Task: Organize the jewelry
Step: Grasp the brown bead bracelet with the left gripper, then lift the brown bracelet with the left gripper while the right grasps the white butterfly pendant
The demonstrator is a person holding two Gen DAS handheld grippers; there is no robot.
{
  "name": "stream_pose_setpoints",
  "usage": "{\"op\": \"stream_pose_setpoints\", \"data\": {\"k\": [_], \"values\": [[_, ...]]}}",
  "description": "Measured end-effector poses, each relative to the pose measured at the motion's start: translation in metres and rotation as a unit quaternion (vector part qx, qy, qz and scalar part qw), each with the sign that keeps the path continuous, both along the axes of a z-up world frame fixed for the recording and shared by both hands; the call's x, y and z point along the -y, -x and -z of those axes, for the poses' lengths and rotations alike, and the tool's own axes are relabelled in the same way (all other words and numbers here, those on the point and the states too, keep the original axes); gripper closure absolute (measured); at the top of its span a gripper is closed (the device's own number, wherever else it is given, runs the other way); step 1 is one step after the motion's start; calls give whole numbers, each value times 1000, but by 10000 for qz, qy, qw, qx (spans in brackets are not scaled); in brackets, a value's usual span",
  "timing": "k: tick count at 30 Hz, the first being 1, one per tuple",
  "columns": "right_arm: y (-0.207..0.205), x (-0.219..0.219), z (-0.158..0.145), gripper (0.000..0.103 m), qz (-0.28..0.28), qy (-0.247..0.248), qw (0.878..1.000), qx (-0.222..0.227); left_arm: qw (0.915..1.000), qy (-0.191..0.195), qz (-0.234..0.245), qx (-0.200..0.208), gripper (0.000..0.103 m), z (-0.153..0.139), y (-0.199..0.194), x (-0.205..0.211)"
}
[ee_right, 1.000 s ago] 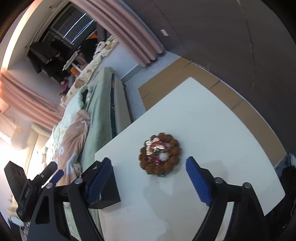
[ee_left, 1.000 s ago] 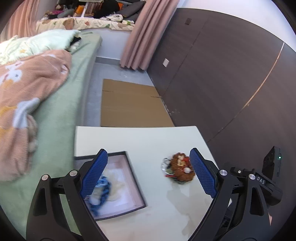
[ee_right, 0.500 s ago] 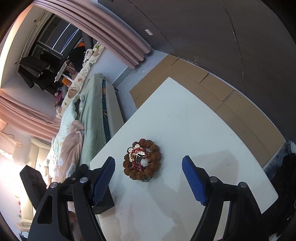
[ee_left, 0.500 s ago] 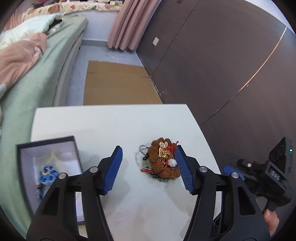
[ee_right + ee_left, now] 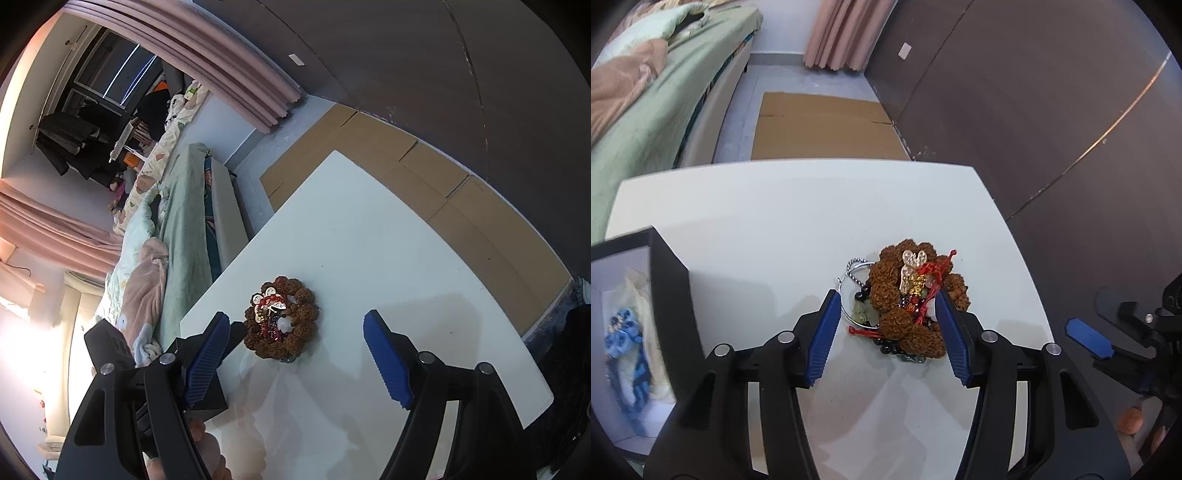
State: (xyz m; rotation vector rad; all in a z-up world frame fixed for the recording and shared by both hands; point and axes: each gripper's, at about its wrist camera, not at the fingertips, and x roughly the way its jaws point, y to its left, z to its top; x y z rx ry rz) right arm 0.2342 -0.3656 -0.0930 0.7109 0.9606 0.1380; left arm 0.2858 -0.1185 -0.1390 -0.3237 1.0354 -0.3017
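Note:
A jewelry pile [image 5: 905, 302] lies on the white table [image 5: 775, 221]: a brown bead bracelet, a gold piece, red cord, dark beads and a silver bangle [image 5: 855, 269]. My left gripper [image 5: 888, 325] straddles the pile's near half and its jaws are closing. The right pad touches the brown beads, while the left pad stands at the bangle's edge. A black box [image 5: 670, 295] with a white lining holds a blue bracelet [image 5: 620, 332] at the left. My right gripper [image 5: 297, 362] is open just short of the jewelry pile [image 5: 282, 321], with nothing between its fingers.
The table [image 5: 369, 240] ends close on the right, beside a dark wardrobe wall [image 5: 1015, 110]. Flat cardboard [image 5: 823, 125] lies on the floor beyond the table. A bed with green and pink covers [image 5: 665, 92] runs along the left. The right gripper [image 5: 1086, 336] shows at the right edge.
My left gripper has come down and to the right, from over the box to the jewelry pile, and its jaws have narrowed around it. The right gripper has barely shifted.

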Motion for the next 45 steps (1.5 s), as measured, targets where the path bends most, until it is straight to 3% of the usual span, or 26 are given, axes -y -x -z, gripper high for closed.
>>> {"op": "stream_pose_setpoints", "data": {"k": [5,7,10,22,30,39,42,45], "values": [[-1,1,1,29,21,42,10000,-34,9998,107,36,-170,68,12,-2,2],[-2,0,3,29,7,84,9999,-73,9997,166,48,-180,79,13,-2,2],[-6,-2,7,29,7,145,9997,-170,9998,46,111,-130,83,7,2,5],[-13,-13,10,29,-46,245,9994,-245,9962,474,486,549,84,-46,23,2],[-16,-20,13,29,-139,355,9989,-259,9938,636,323,852,84,-75,34,-25],[-28,-45,28,28,-430,517,9967,-458,9941,597,-29,904,84,-81,37,-66],[-36,-58,34,18,-554,616,9953,-500,9940,586,-125,916,84,-81,38,-76],[-46,-69,42,19,-655,705,9937,-579,9937,587,-194,936,84,-82,41,-85]]}}
